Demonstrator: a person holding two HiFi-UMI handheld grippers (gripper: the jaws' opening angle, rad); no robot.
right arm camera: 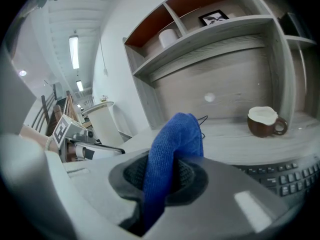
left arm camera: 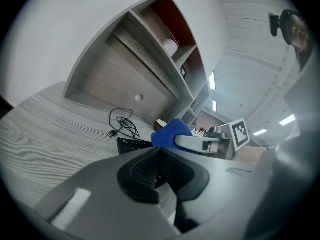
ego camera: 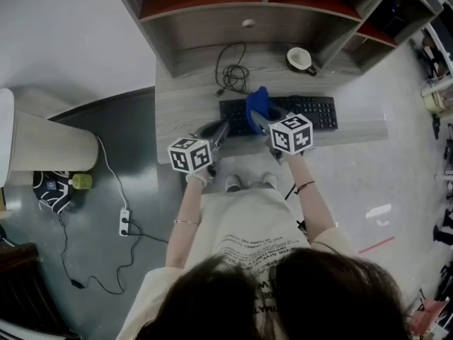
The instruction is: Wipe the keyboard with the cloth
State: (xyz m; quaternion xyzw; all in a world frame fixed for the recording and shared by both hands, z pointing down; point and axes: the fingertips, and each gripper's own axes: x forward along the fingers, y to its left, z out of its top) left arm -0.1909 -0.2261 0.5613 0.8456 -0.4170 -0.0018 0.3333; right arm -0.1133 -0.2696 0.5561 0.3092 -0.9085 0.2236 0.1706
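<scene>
On the grey wood-grain desk [ego camera: 182,112] under the shelf unit, a flat black computer keyboard [ego camera: 313,112] lies lengthwise along the front edge. The right gripper [ego camera: 259,117] reaches over the keyboard's left half. Its jaws are clamped on a bright blue fuzzy cloth [ego camera: 257,100], which bulges up out of the pads in a rounded fold. In the right gripper view the cloth [right arm camera: 176,136] fills the gap between the dark pads, with keys [right arm camera: 286,172] showing low on the right. Whether the cloth's underside touches the keys cannot be told.

The left gripper [ego camera: 220,128] hovers just beside the keyboard's left end, near the desk's front edge. In the left gripper view its jaws [left arm camera: 163,167] stand narrowly apart with nothing between them; a strip of keyboard [left arm camera: 131,145] and desk shows through the gap.

Behind the keyboard, a tangled black cable [ego camera: 232,74] lies on the desk toward the left. A brown cup with a white inside [ego camera: 300,58] stands toward the right, well apart from both grippers. The cloth [left arm camera: 170,133] also shows in the left gripper view, beyond the jaws.
</scene>
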